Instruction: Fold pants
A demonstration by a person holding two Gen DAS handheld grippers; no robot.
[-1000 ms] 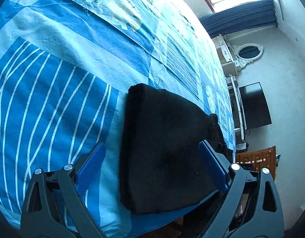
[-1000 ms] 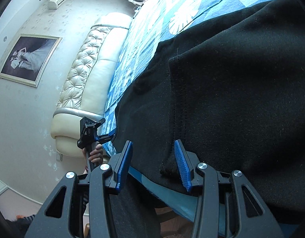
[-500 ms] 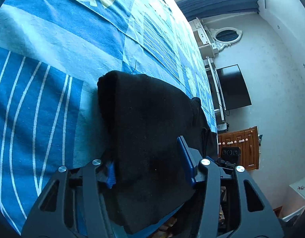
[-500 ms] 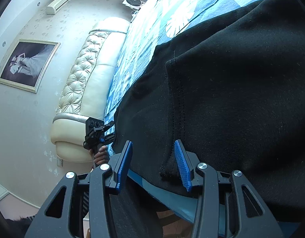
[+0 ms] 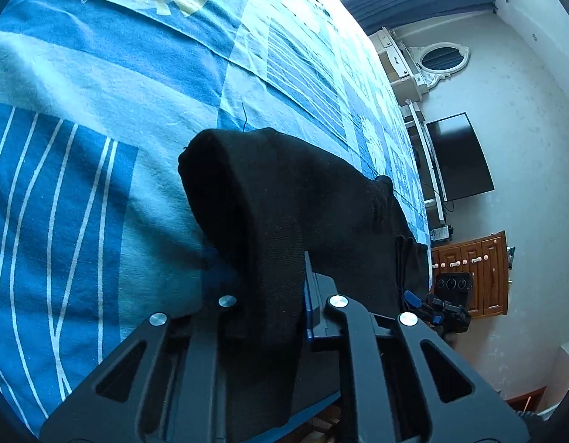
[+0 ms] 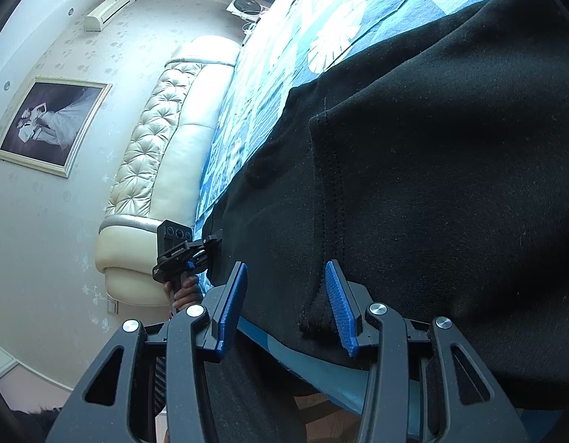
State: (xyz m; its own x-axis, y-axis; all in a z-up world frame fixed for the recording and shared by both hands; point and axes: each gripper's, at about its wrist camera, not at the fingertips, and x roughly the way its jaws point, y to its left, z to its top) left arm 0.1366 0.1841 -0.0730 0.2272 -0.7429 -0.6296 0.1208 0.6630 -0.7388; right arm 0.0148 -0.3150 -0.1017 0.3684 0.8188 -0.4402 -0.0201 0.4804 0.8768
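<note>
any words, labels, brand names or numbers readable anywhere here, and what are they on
None can be read.
Left gripper: a faint pale mark on its body, too small and blurred to read.
Pants, bedsheet, TV, air conditioner, framed photo: no text shows on any of them.

My left claw (image 5: 269, 295) is matt black plastic with shiny metal rivets, and pinched in it I see the pants (image 5: 284, 221), a soft, fuzzy black knit. Under them the bedsheet (image 5: 81, 147) is thin, creased blue cotton. Ahead of my right claw (image 6: 284, 295), with its ribbed blue pads (image 6: 340, 306), I see a glossy tufted headboard (image 6: 155, 155).
</note>
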